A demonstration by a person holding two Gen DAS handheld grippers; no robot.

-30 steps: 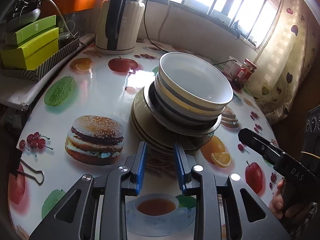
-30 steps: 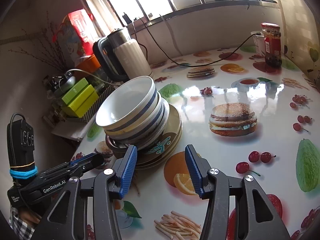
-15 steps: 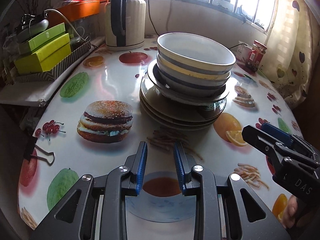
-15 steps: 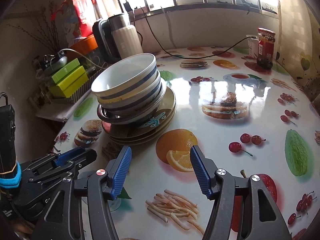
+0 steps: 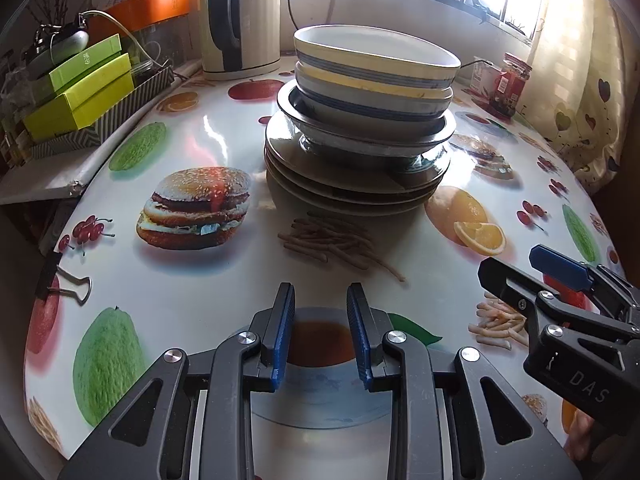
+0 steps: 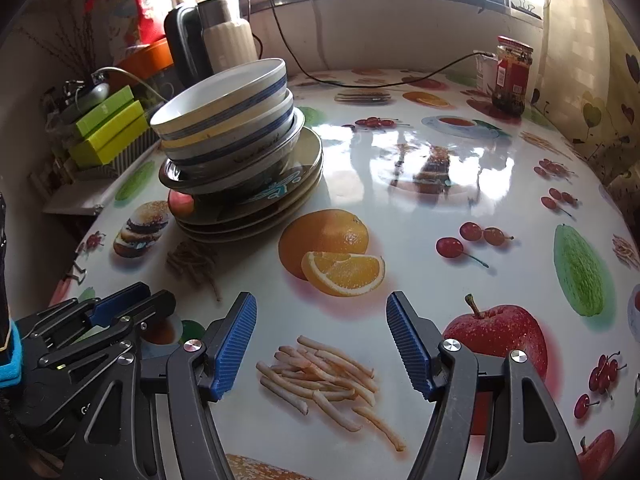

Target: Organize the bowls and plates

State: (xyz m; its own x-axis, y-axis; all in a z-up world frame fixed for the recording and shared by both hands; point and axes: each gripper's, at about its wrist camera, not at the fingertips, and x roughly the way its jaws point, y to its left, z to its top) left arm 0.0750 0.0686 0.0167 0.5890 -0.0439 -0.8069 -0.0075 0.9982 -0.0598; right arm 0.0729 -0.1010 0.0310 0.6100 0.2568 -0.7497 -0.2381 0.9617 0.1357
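Left wrist view: left gripper (image 5: 320,332) over the near table (image 5: 192,280) edge, fingers narrowly parted, empty. Stack of bowls (image 5: 374,76) on plates (image 5: 352,184) stands mid-table, well apart from it; kettle (image 5: 240,20) at the far edge.

Right wrist view: right gripper (image 6: 322,344), fingers opening, nothing between them. Same stack left of centre; jar (image 6: 512,74) at the far right edge.
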